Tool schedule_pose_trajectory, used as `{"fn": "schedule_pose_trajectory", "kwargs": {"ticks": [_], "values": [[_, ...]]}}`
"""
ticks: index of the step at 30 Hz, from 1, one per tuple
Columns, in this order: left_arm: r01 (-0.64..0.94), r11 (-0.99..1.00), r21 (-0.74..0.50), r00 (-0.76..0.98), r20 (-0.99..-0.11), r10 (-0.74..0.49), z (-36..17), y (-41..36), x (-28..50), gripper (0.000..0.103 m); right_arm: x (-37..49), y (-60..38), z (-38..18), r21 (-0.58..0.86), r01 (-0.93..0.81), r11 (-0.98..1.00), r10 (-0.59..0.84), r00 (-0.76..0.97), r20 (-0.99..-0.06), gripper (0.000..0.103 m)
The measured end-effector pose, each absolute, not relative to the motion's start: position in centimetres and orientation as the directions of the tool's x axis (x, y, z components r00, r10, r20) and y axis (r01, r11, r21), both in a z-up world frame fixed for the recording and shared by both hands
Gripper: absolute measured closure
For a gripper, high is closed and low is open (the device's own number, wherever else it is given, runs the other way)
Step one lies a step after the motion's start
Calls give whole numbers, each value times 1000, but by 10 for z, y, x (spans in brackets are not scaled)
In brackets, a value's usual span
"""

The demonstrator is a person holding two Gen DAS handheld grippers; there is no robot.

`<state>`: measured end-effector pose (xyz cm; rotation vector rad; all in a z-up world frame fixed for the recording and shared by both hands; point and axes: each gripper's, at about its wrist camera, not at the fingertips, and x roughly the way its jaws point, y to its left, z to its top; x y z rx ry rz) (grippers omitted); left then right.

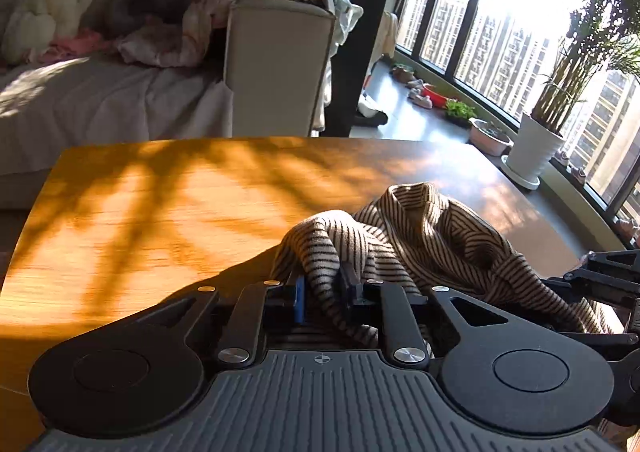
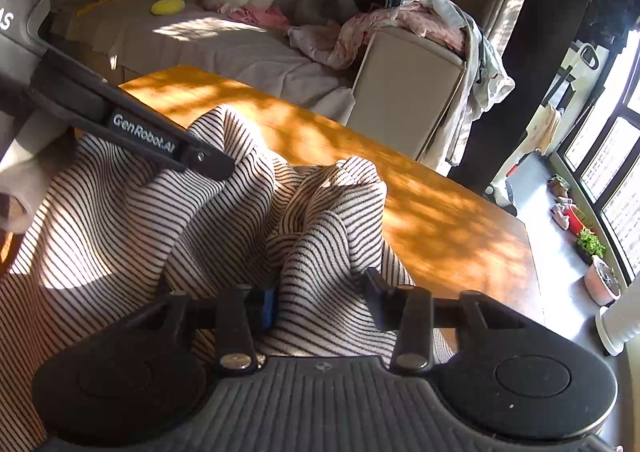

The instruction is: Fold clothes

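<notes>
Striped garment [image 1: 420, 236] — both hand-held grippers clamped, tilted down

The striped garment [image 2: 224, 220] runs off the right wrist view's left edge, its fold hiding the fingertips

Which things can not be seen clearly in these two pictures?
- Striped garment: its type and full shape, bunched; left wrist view cuts it at the right edge.
- Left gripper: pad contact hidden by cloth.
- Right gripper: same, cloth covers it.
- Wooden table: near part hidden under the garment.
</notes>
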<state>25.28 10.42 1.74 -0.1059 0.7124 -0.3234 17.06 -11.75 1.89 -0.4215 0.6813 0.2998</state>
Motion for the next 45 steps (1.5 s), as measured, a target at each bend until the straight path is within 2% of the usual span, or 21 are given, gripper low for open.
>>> {"fn": "schedule_pose_trajectory", "kwargs": {"ticks": [2, 5, 8, 13, 14, 17, 18, 20, 22, 23, 24, 26, 29, 31, 33, 34, 39, 40, 41, 43, 45], "values": [[207, 959, -196, 743, -606, -284, 24, 124, 260, 94, 171, -137, 33, -256, -389, 885, 153, 763, -628, 91], [109, 980, -163, 768, -612, -188, 25, 146, 280, 98, 185, -185, 68, -217, -239, 947, 98, 854, -511, 98], [52, 990, -134, 755, -643, -127, 16, 156, 296, 98, 229, -231, 61, -107, -90, 990, 20, 849, -528, 98], [76, 978, -192, 744, -643, -184, 21, 156, 287, 93, 274, -251, -1, -149, -30, 988, -70, 780, -621, 98], [96, 972, -213, 741, -637, -212, 24, 153, 284, 84, 273, -250, -5, -164, -35, 986, -74, 789, -610, 97], [194, 939, -284, 717, -612, -334, 32, 130, 280, 27, 269, -248, -4, -166, -41, 985, -68, 795, -603, 97], [225, 930, -290, 706, -610, -361, 32, 119, 281, 15, 266, -247, -3, -176, -48, 983, -68, 800, -597, 97], [267, 932, -244, 691, -626, -362, 26, 93, 285, 8, 260, -245, -1, -179, -58, 982, -60, 806, -589, 94], [278, 946, -164, 690, -651, -315, 16, 69, 291, 10, 255, -246, 0, -160, -56, 985, -49, 808, -587, 91], [278, 950, -139, 689, -660, -299, 12, 63, 294, 18, 252, -246, 0, -159, -47, 986, -54, 812, -581, 90], [278, 954, -115, 688, -669, -281, 7, 57, 296, 34, 249, -245, 2, -165, -36, 986, -65, 821, -567, 90], [278, 953, -118, 685, -671, -283, 3, 56, 297, 43, 240, -244, 10, -178, -16, 984, -80, 850, -520, 90], [267, 953, -144, 686, -666, -293, 0, 61, 295, 41, 230, -239, 49, -77, -86, 993, 43, 893, -447, 90], [261, 954, -148, 691, -662, -291, -2, 63, 293, 39, 248, -240, 69, 228, -208, 951, 300, 801, -518, 86], [266, 955, -134, 700, -654, -287, -3, 63, 289, 36, 277, -226, 65, 454, -236, 859, 483, 667, -567, 71], [270, 954, -128, 704, -650, -287, -4, 64, 287, 36, 289, -215, 58, 486, -228, 844, 509, 629, -588, 66], [282, 950, -136, 705, -642, -301, -7, 70, 285, 33, 338, -181, 8, 558, -79, 826, 516, 507, -691, 66], [286, 950, -129, 708, -640, -300, -9, 69, 284, 33, 344, -177, 3, 562, -81, 823, 522, 500, -691, 73], [293, 949, -115, 713, -635, -297, -10, 68, 283, 34, 348, -172, 1, 566, -99, 818, 532, 503, -681, 92], [307, 948, -88, 722, -627, -293, -11, 66, 280, 34, 348, -169, 17, 575, -166, 801, 557, 559, -614, 93], [321, 945, -61, 725, -626, -287, -13, 63, 278, 36, 337, -170, 53, 491, -276, 826, 527, 687, -501, 99]]}}
